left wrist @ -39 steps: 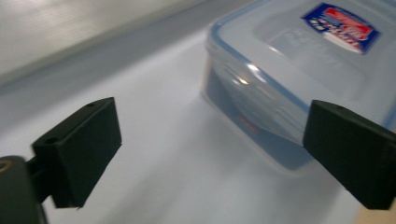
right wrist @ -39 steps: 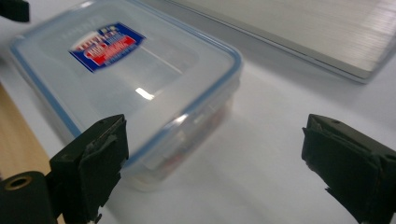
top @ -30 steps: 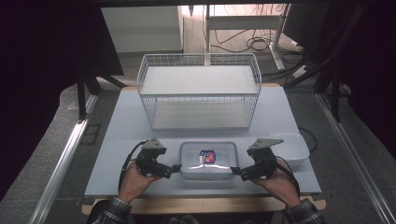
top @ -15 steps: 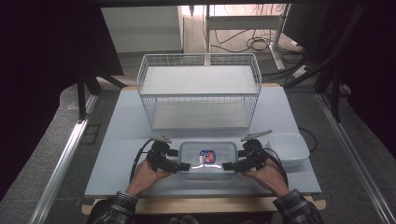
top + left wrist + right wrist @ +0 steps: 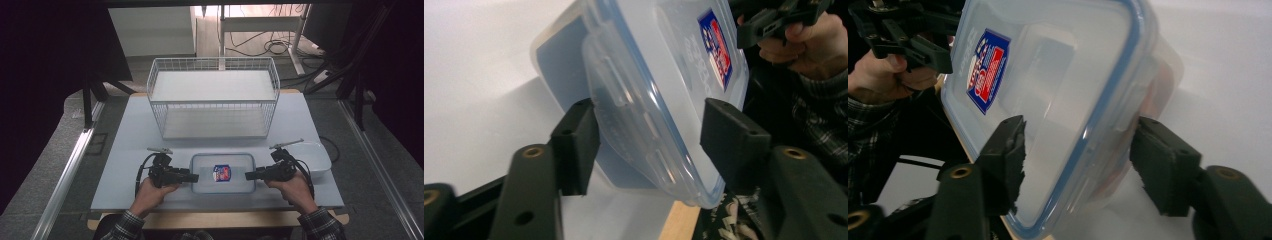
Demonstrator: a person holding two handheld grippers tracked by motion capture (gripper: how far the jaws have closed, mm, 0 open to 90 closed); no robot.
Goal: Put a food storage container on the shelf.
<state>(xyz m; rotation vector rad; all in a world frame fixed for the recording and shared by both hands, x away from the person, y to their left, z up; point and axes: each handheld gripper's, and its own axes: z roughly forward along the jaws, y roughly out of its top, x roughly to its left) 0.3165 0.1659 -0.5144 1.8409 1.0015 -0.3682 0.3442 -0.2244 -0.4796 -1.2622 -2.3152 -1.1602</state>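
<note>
From above, your left claw (image 5: 194, 176) and right claw (image 5: 250, 175) flank the lidded box (image 5: 222, 173) at the surface's (image 5: 125, 150) near edge. Left claw view: jaws have just been closing, pinching the box's end (image 5: 649, 125). Right claw view: the same on the box (image 5: 1058, 100). Lifting remains; the basket (image 5: 214, 100) waits.

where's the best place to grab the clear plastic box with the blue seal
Probably by its two short ends, one gripper from each side, level with the table. The box lies flat and long across, with a lid latch flap at each end. The left gripper and right gripper have just been closing, each with an end between its jaws.
</note>
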